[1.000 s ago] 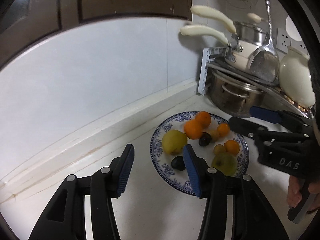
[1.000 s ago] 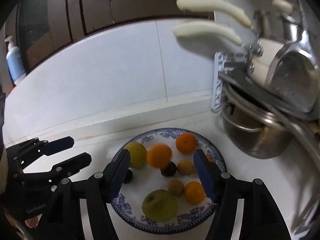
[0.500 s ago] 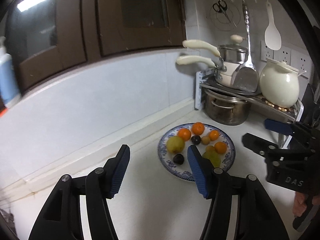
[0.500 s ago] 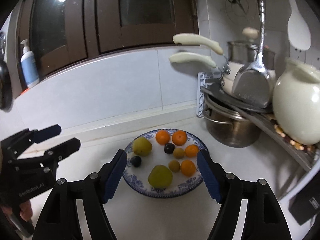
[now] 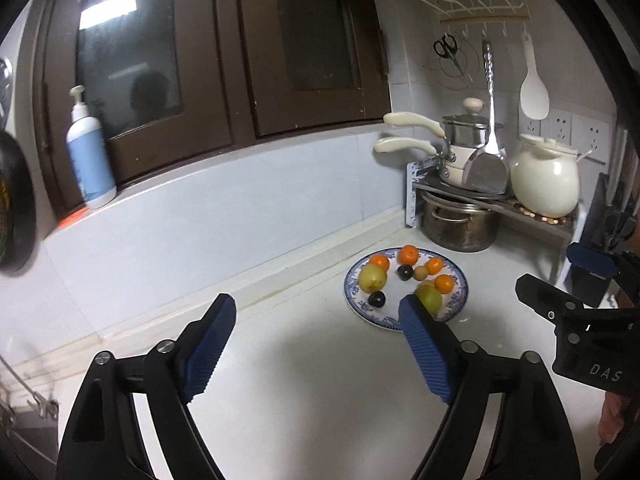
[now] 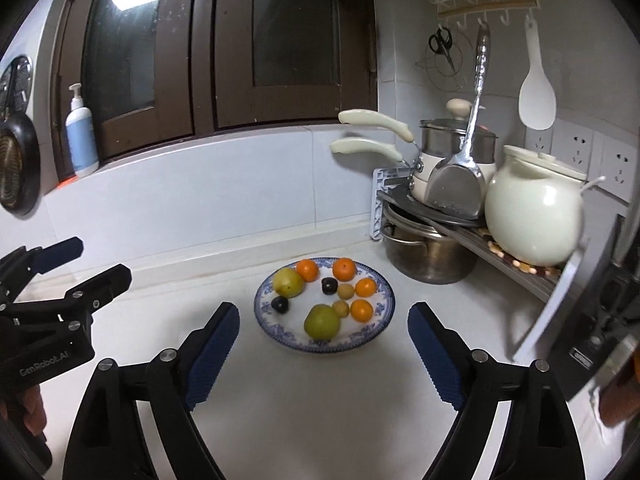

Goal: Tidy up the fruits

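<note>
Fruit plate (image 5: 460, 304) beyond empty left hand-held gripper (image 5: 316, 320).

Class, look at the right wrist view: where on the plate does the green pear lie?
The green pear lies at the near rim of the plate, left of an orange and right of a dark plum.

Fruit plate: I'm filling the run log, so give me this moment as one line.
stage: fruits on plate | left gripper: open, empty, jaws just opening | right gripper: open, empty, jaws just opening | counter: fruitless
</note>
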`<state>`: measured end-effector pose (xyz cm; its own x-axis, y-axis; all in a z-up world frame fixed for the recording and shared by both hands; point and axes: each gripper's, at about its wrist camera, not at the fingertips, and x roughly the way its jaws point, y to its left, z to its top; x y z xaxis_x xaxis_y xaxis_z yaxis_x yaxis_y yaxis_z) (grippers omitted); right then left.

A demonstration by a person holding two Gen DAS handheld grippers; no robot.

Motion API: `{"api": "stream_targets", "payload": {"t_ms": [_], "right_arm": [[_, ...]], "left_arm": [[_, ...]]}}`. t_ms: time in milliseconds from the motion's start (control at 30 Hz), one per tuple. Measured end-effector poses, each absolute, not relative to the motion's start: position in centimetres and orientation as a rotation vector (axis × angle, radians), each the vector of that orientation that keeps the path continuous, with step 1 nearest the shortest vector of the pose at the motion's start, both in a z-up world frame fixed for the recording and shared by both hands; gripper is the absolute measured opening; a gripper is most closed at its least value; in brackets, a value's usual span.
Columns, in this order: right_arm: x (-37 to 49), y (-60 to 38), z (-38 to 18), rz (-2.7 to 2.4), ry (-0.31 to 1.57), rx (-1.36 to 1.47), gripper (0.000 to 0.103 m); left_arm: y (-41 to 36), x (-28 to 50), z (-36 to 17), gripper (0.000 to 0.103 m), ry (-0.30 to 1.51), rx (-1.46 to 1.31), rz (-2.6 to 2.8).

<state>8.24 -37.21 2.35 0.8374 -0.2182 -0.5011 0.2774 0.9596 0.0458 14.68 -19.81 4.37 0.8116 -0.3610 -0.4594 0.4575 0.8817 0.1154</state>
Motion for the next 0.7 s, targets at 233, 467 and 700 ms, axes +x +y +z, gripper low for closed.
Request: {"api": "stream_targets", "payload": {"t_ms": [233, 467, 700], "right_arm": [[4.9, -34.7, 3.4, -0.276, 0.511, 0.120, 0.090], [2.5, -32.5, 3.8, -0.256, 0.528, 0.123, 0.091], [1.0, -31.2, 3.9, -0.266, 0.536, 0.144, 0.091]], "left_arm": [[-17.1, 11.5, 4.8, 0.097, 0.440, 0.208, -0.428], [-14.8, 9.2, 5.1, 0.101, 0.465, 0.185, -0.431], [-13.1, 7.6, 4.9, 0.103, 0.466, 0.196, -0.419]]}}
